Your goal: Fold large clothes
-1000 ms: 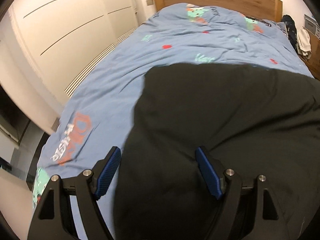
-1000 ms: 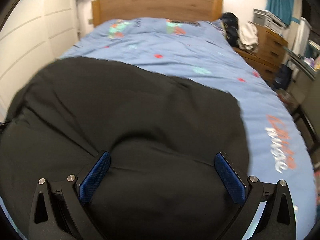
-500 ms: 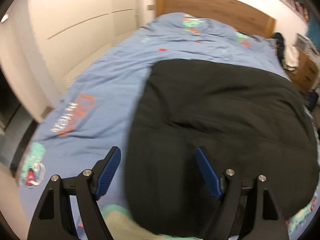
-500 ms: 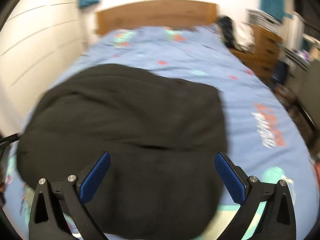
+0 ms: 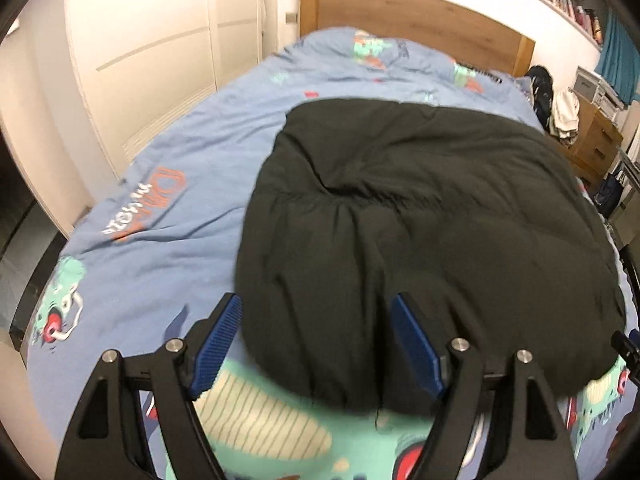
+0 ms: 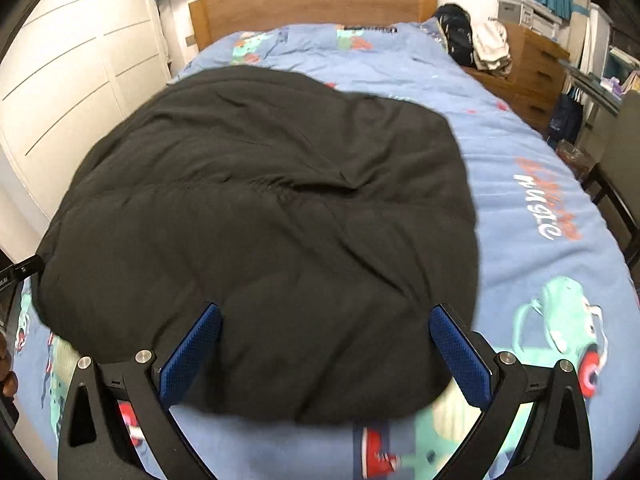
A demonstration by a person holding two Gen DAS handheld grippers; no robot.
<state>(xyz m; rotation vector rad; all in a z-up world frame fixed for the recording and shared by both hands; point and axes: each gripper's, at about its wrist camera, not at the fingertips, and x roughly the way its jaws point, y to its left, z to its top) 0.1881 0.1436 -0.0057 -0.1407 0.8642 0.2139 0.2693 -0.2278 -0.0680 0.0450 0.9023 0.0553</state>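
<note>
A large black garment lies spread in a rounded, folded heap on a bed with a blue printed duvet. My left gripper hovers over the garment's near left edge, its blue pads wide apart with nothing pressed between them. In the right wrist view my right gripper stands open above the garment's near edge, the black cloth showing below and between its fingers without being pinched. The near hem of the garment lies just past both grippers.
A wooden headboard closes the far end of the bed. White wardrobe doors run along the left side. On the right are a wooden drawer chest with clothes piled on it, and a dark bag.
Both grippers have drawn back toward the foot of the bed. The garment's near edge and the duvet print below it have come into view. Neither gripper's jaws have changed.
</note>
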